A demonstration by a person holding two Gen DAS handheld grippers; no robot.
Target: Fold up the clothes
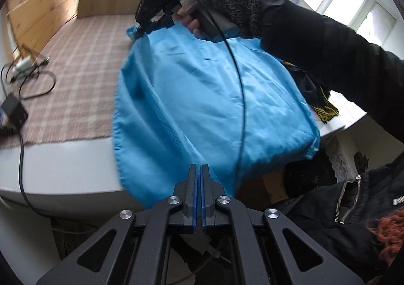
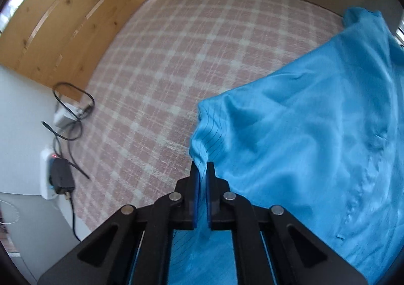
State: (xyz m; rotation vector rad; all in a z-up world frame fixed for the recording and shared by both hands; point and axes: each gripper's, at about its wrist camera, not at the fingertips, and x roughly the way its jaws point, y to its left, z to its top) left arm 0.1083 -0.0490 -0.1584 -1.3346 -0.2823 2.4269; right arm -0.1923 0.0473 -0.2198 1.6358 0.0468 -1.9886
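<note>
Two tools: we hold one in each hand, and both have hold of the same blue garment (image 1: 207, 98).
Left tool (image 1: 201, 171): its jaws are pressed fully together, the blue pads meet with no gap. We see the near hem of the garment run in at the fingertips, so it seems pinched there, but the cloth between the pads is hidden.
Right tool (image 2: 201, 169): its jaws are closed down on a fold of the blue cloth; a thin strip of fabric with fine dark lines sits between the pads. In the left wrist view this same tool (image 1: 141, 32) grips the far corner of the garment.
Right hand (image 1: 199, 17): it wears a grey knitted fingerless glove and a black sleeve, and it holds the handle of the tool; a black cable hangs from it across the garment.
Garment place: it is stretched between the two tools, partly over the checked cloth (image 2: 176, 70) and partly hanging over the front edge of the desk (image 1: 63, 171).
Left edge of the desk: a white power strip (image 2: 46, 174) with a black adapter, a white box and loose black cables.
Right edge of the desk: dark clothes with a yellow pattern (image 1: 325, 108).
Picture quality: the blue fabric is somewhat blurred.
</note>
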